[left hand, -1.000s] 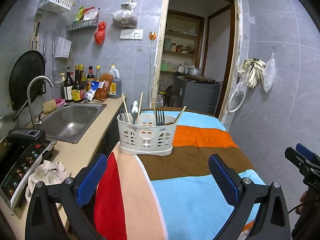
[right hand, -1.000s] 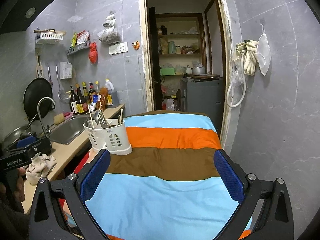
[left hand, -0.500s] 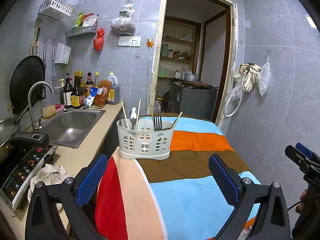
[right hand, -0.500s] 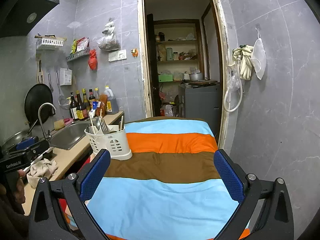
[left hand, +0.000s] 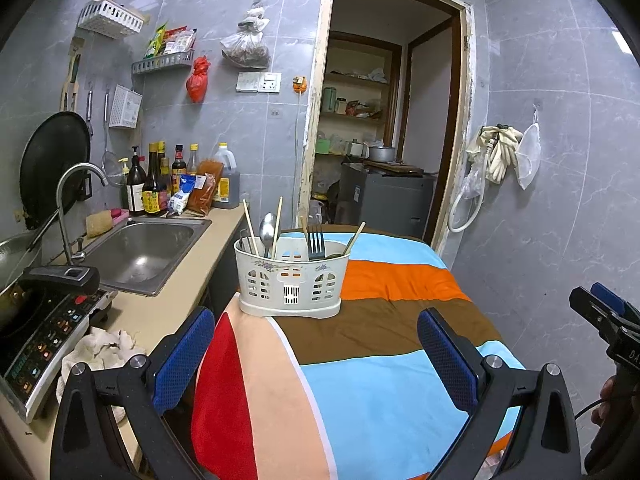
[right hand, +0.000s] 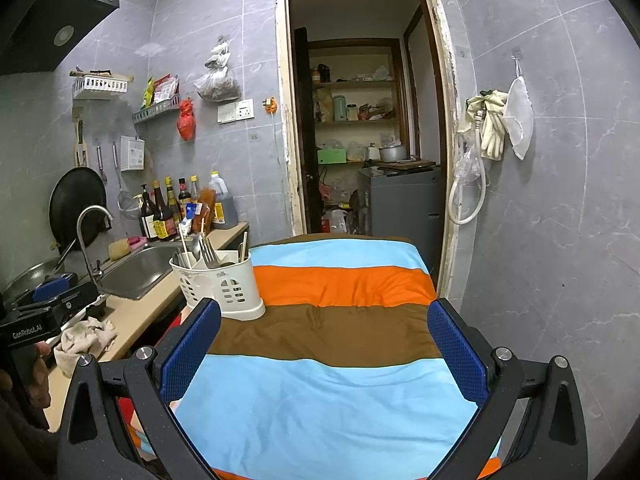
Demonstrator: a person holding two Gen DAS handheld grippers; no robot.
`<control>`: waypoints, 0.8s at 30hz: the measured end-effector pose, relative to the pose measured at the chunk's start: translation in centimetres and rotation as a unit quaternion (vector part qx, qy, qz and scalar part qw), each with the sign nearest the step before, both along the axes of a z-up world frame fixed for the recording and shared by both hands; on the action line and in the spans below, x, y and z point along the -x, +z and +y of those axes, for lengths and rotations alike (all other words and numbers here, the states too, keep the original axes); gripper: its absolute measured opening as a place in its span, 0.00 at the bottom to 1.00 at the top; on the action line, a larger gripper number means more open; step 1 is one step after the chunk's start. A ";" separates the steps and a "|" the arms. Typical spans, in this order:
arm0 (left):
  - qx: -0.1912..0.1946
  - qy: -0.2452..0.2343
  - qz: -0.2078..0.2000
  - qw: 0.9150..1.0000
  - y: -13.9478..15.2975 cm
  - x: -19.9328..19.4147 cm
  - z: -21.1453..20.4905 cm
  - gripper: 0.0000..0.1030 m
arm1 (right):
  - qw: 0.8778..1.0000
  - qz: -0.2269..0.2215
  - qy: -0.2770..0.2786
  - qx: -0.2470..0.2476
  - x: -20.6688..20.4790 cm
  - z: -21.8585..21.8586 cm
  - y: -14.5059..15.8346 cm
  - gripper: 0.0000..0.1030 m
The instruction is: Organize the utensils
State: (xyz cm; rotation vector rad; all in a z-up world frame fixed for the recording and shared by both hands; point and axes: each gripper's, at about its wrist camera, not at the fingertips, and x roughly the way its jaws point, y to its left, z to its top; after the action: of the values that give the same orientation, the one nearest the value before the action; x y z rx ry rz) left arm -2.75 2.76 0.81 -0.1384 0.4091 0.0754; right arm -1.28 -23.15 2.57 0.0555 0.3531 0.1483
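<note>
A white utensil caddy (left hand: 290,280) stands on the striped cloth (left hand: 380,320) at its left edge; it also shows in the right wrist view (right hand: 220,284). It holds a spoon (left hand: 267,227), a fork (left hand: 317,242) and chopsticks (left hand: 249,220), all upright. My left gripper (left hand: 316,356) is open and empty, held back from the caddy. My right gripper (right hand: 324,348) is open and empty over the blue stripe, to the right of the caddy.
A sink (left hand: 140,248) with tap (left hand: 70,200), bottles (left hand: 152,188) and an induction cooker (left hand: 36,332) line the counter at left. A rag (left hand: 104,348) lies on the counter. An open doorway (left hand: 380,140) is behind the table.
Both grippers have lifted and pulled back a little, so the caddy sits lower in both views. Both stay open and empty.
</note>
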 end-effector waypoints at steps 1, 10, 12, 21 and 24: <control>0.000 0.000 0.000 1.000 0.0 0.0 0.0 0.99 | 1.000 0.000 0.000 0.000 0.0 0.0 0.0 0.98; 0.000 0.000 0.000 1.000 0.0 0.1 0.0 0.99 | 1.000 0.001 0.000 0.000 0.1 0.0 0.0 0.98; 0.000 0.000 0.000 1.000 0.0 0.1 0.0 0.99 | 1.000 0.001 -0.001 0.000 0.2 0.1 0.0 0.98; -0.002 -0.001 -0.001 1.000 0.0 0.1 0.1 0.99 | 1.000 0.000 0.000 0.000 0.2 0.0 0.0 0.98; -0.001 -0.001 0.000 1.000 0.0 0.1 0.0 0.99 | 1.000 0.001 -0.001 0.000 0.2 0.1 0.0 0.98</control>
State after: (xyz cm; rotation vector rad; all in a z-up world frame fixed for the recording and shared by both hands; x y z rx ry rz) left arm -2.81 2.78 0.81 -0.1362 0.4093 0.0745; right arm -1.47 -23.09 2.58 0.0558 0.3543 0.1464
